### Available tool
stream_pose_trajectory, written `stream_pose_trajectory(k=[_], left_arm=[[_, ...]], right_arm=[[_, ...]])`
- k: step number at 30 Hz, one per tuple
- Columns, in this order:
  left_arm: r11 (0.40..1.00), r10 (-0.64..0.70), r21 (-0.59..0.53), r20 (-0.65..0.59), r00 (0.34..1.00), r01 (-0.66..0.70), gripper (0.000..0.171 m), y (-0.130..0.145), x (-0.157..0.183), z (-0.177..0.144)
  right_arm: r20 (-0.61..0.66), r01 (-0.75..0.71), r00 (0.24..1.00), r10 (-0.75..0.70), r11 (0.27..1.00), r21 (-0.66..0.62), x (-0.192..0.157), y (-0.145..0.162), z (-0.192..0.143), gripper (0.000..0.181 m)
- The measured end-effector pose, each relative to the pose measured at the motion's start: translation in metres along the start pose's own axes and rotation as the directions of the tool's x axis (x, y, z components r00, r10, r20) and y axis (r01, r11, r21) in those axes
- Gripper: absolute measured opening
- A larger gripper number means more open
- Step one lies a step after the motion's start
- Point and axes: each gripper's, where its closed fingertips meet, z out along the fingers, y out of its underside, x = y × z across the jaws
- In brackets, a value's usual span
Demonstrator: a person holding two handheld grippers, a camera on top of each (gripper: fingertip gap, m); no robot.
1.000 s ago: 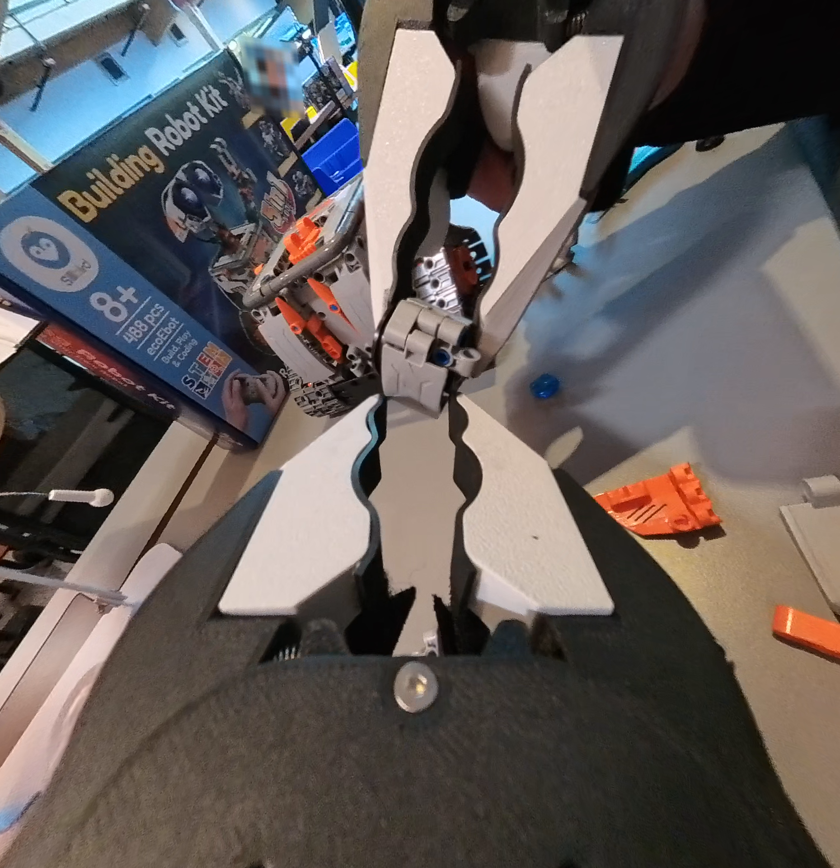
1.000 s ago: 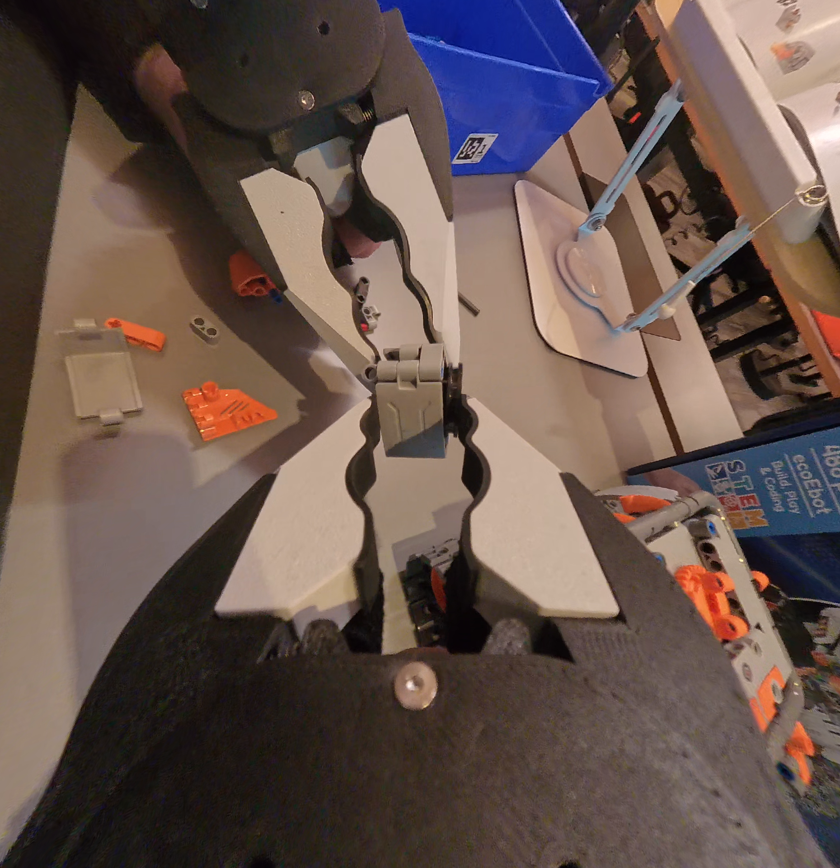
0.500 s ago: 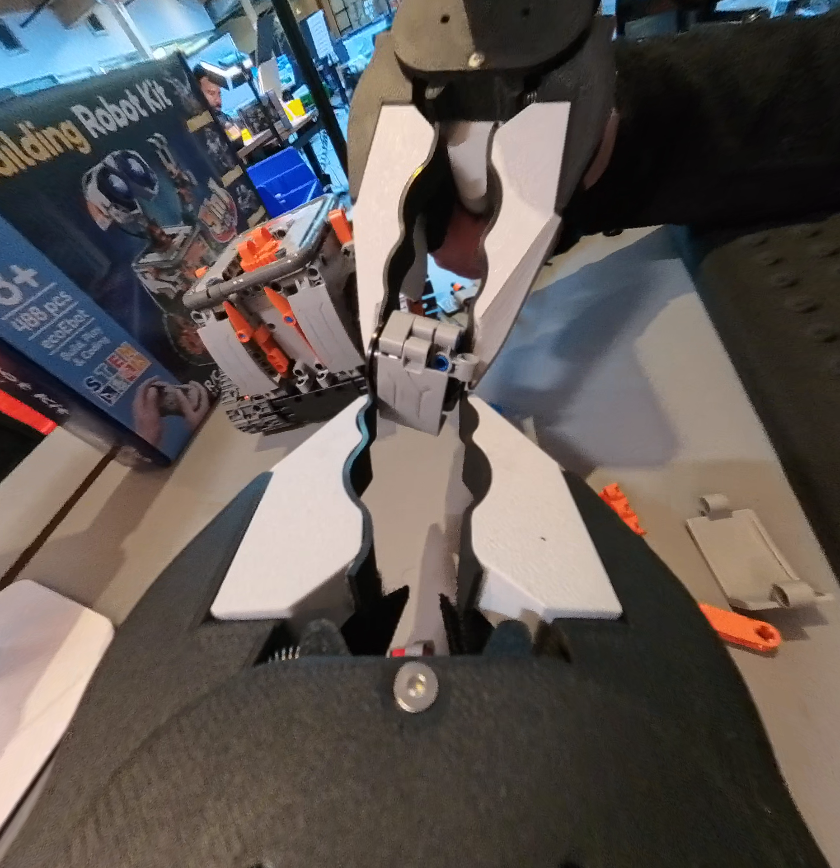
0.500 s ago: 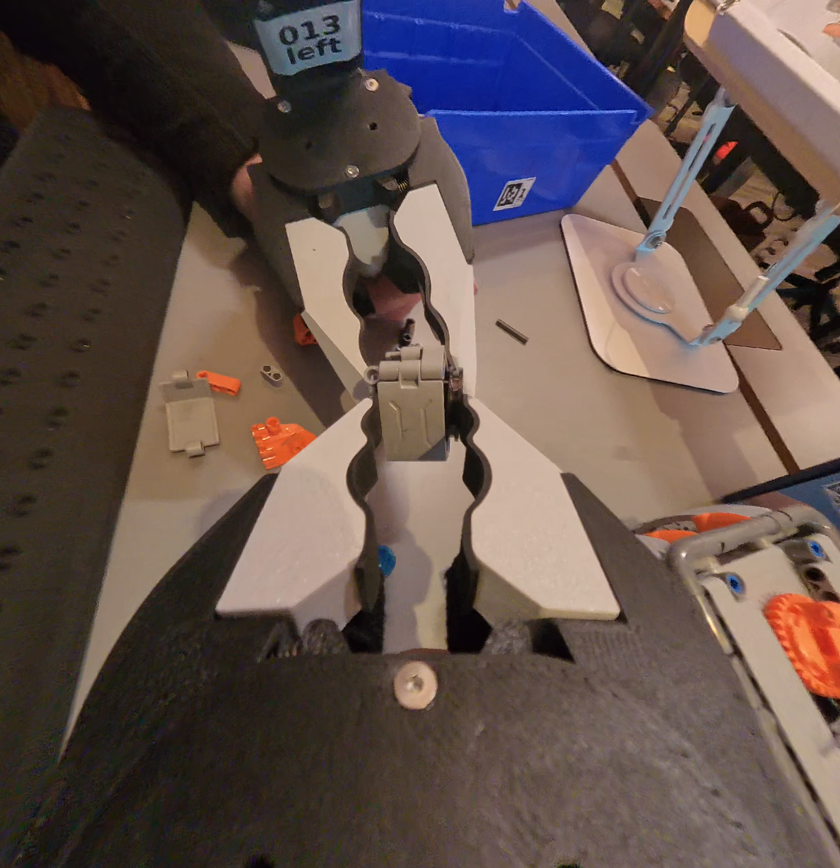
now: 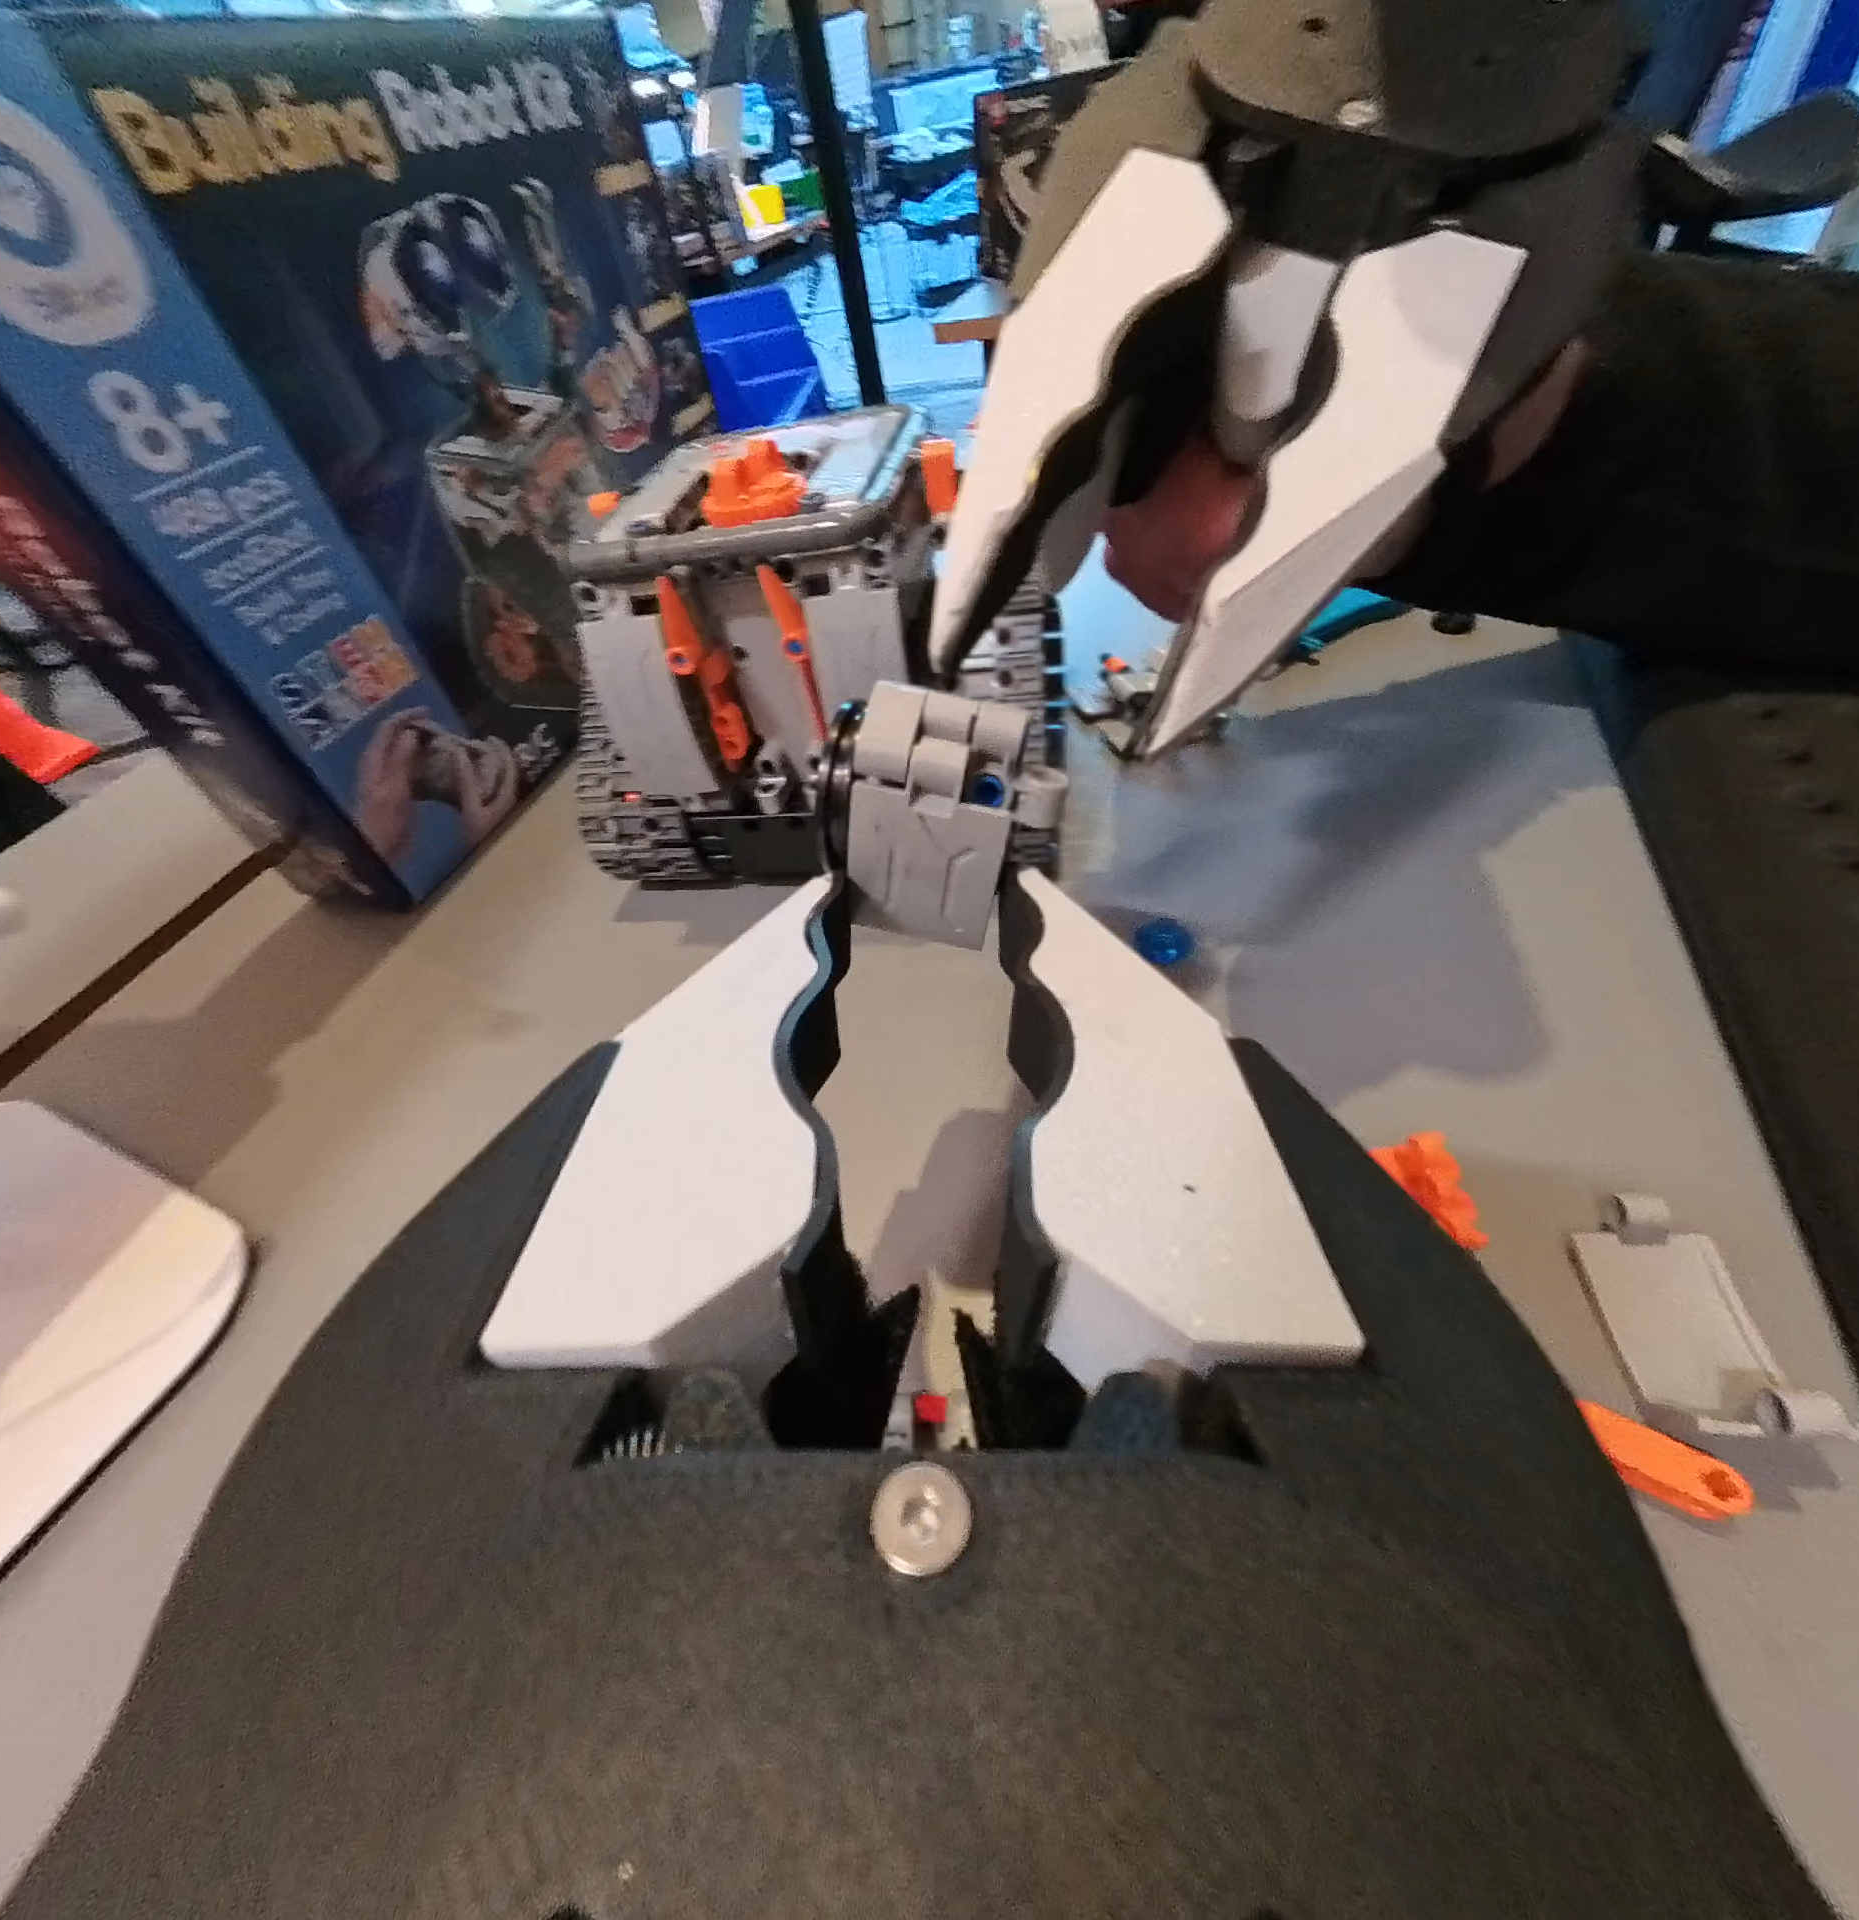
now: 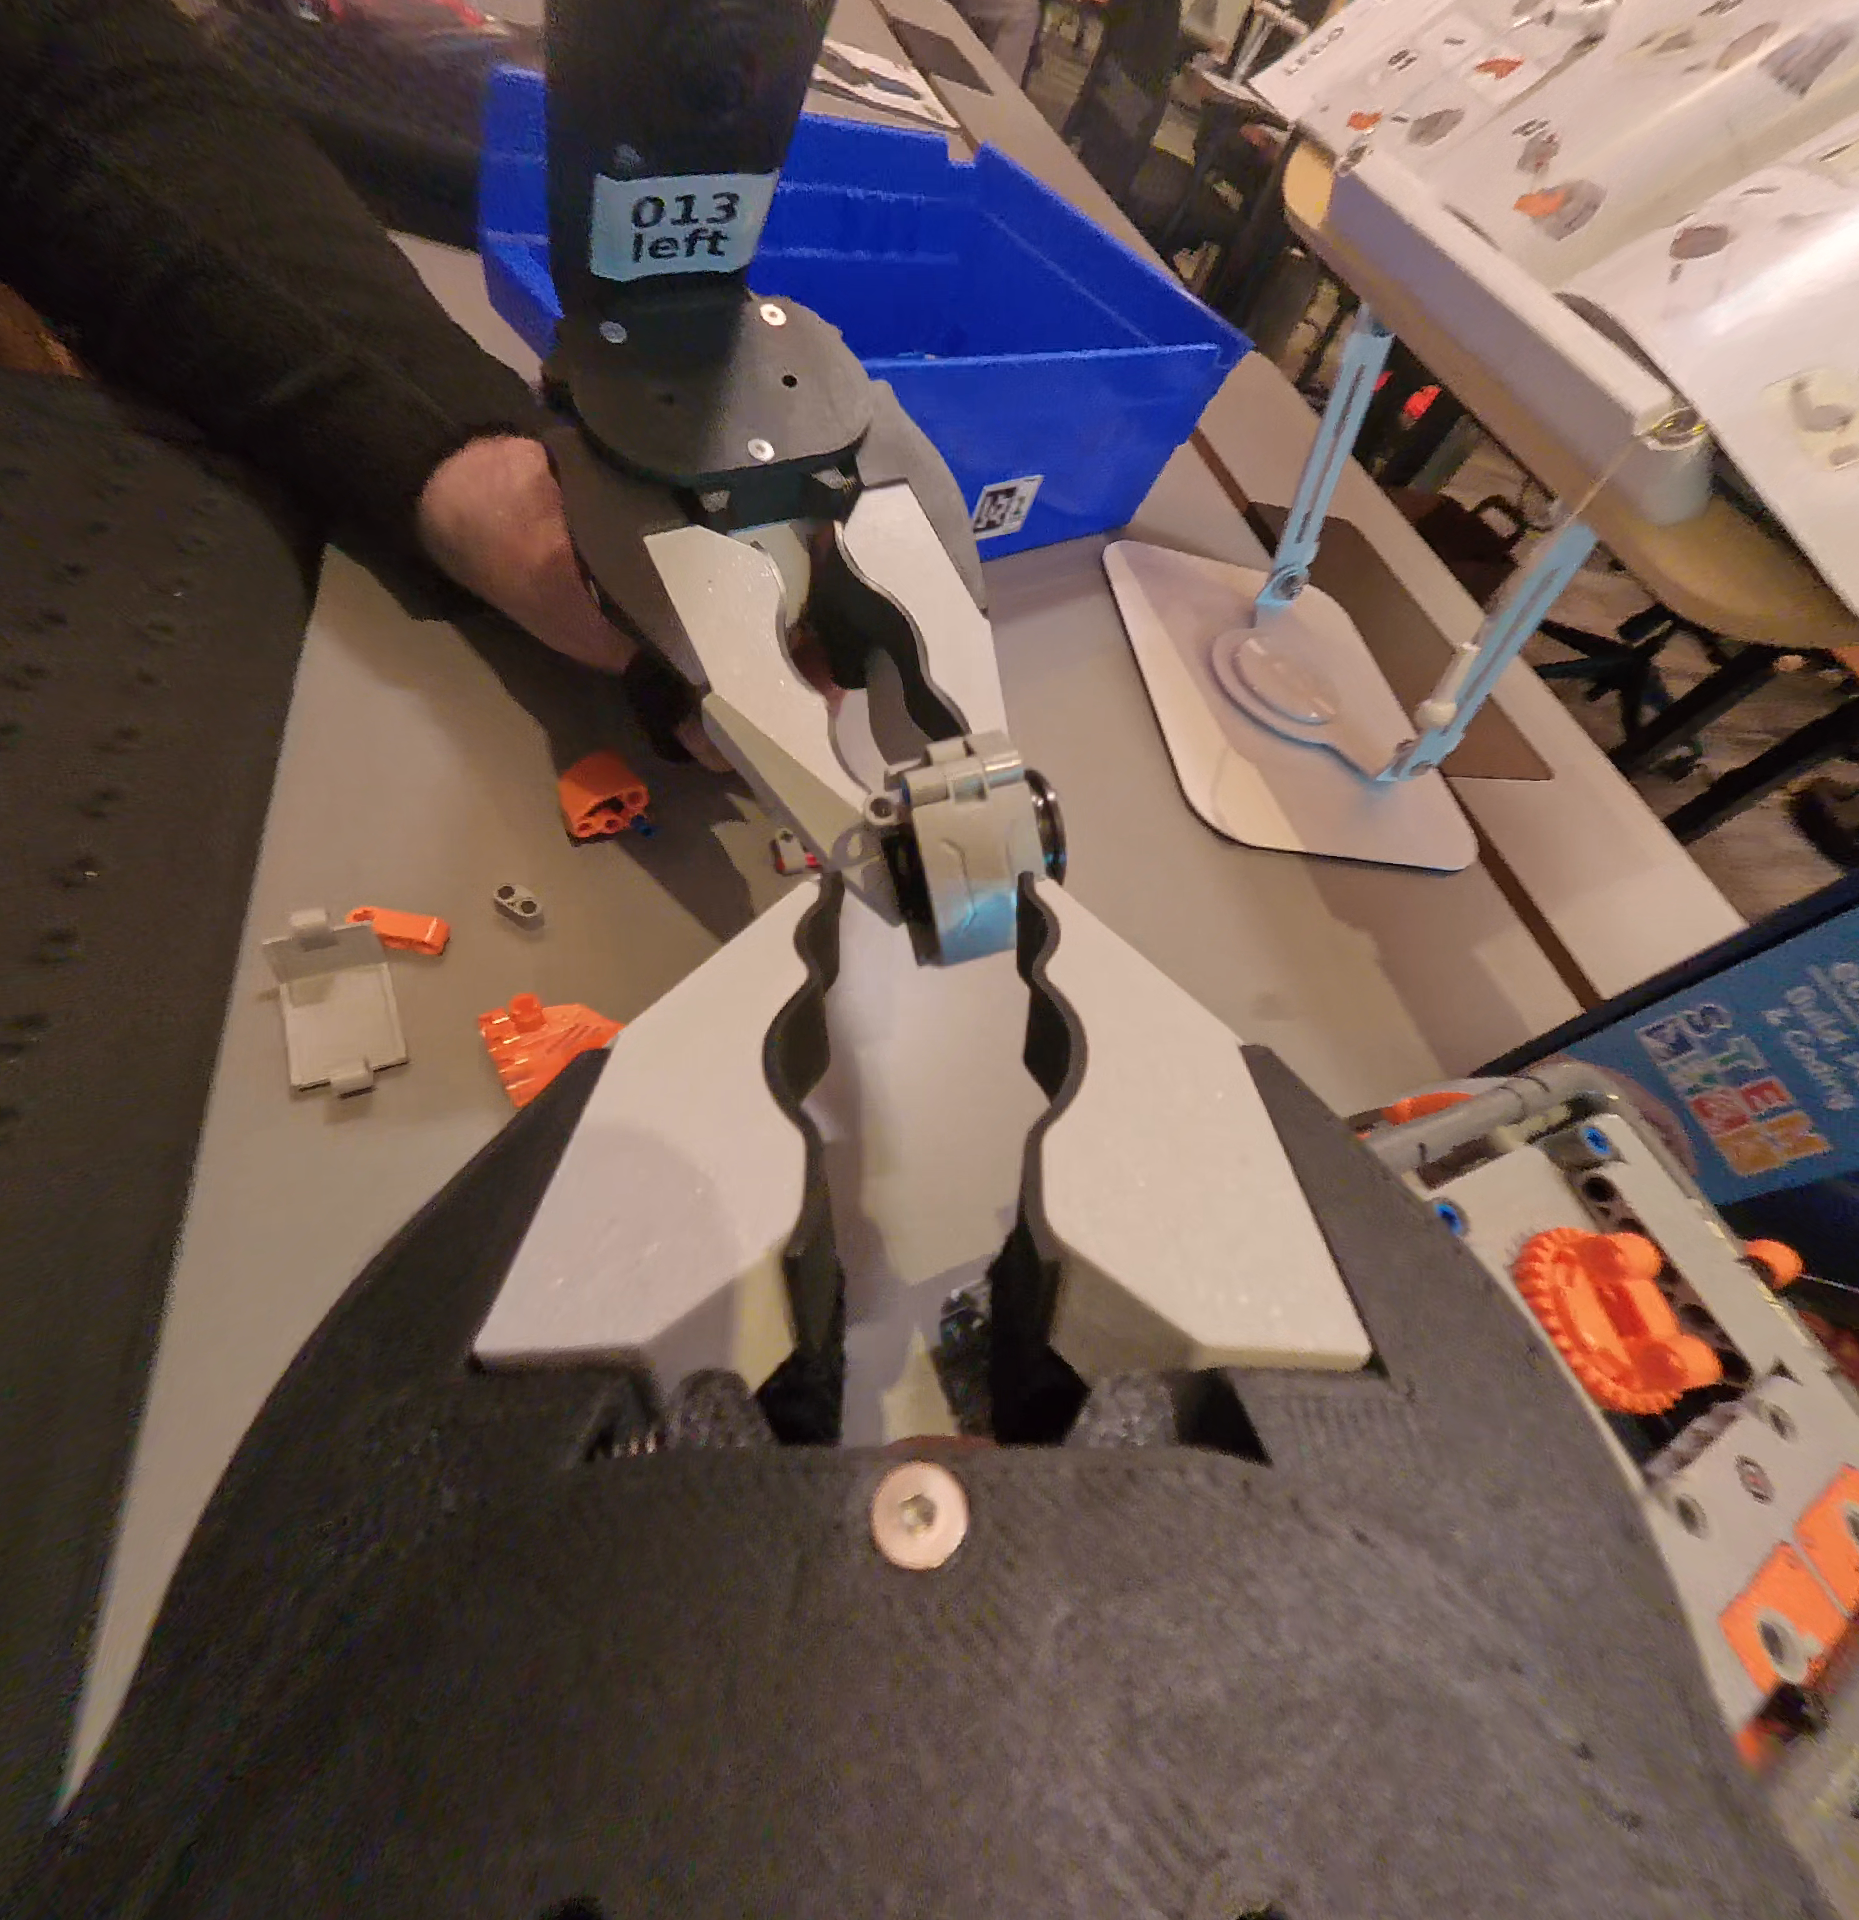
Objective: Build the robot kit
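My left gripper (image 5: 920, 899) clamps the grey brick piece (image 5: 930, 842) upright between its tips, dead ahead at 12 o'clock; my right gripper (image 5: 1055, 691) hangs spread and empty just beyond at 1 o'clock, with the tracked toy robot (image 5: 717, 675) behind at 11

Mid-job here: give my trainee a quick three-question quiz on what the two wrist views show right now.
1. True or false: the right hand-held gripper is clamped on the grey brick assembly.
2. Which loose piece lies on the grey table nearest the assembly? A) a blue round stud B) a yellow wheel C) a green plate
3. Fill in: the plastic bin behind the left hand-held gripper is coloured ____.

Key:
1. False. Its jaws stand parted, clear of the assembly; the left hand-held gripper holds it.
2. A
3. Blue
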Motion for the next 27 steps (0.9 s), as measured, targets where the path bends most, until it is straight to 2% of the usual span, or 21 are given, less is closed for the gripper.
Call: stream_pose_trajectory(k=[2,4,8,13,17,20,27], left_arm=[[0.999,0.034,-0.008,0.085,0.996,-0.033,0.026,-0.001,-0.012,-0.003],[0.992,0.122,-0.035,0.171,0.978,-0.117,0.025,-0.002,-0.021,-0.007],[0.95,0.313,-0.106,0.305,0.9,-0.295,0.025,-0.011,-0.027,-0.012],[0.88,0.474,-0.167,0.373,0.797,-0.445,0.024,-0.021,-0.027,-0.014],[0.822,0.565,-0.201,0.408,0.717,-0.533,0.023,-0.029,-0.026,-0.016],[0.771,0.629,-0.225,0.408,0.661,-0.595,0.023,-0.031,-0.025,-0.015],[0.73,0.673,-0.241,0.414,0.612,-0.64,0.023,-0.037,-0.024,-0.016]], right_arm=[[-0.046,0.023,0.999,-0.024,1.0,-0.017,0.005,0.0,0.0,0.031],[-0.092,0.012,0.996,-0.015,0.999,-0.03,0.011,-0.001,0.001,0.031],[-0.04,-0.059,0.998,0.058,0.998,-0.023,0.002,-0.002,0.01,0.019],[0.037,-0.265,0.964,0.264,0.964,0.026,0.0,-0.003,0.021,0.017],[0.128,-0.369,0.926,0.355,0.924,0.101,-0.004,-0.014,0.019,0.014],[0.137,-0.373,0.923,0.359,0.923,0.096,-0.003,-0.014,0.017,0.006],[0.14,-0.345,0.933,0.331,0.934,0.09,-0.005,-0.014,0.012,0.0]])
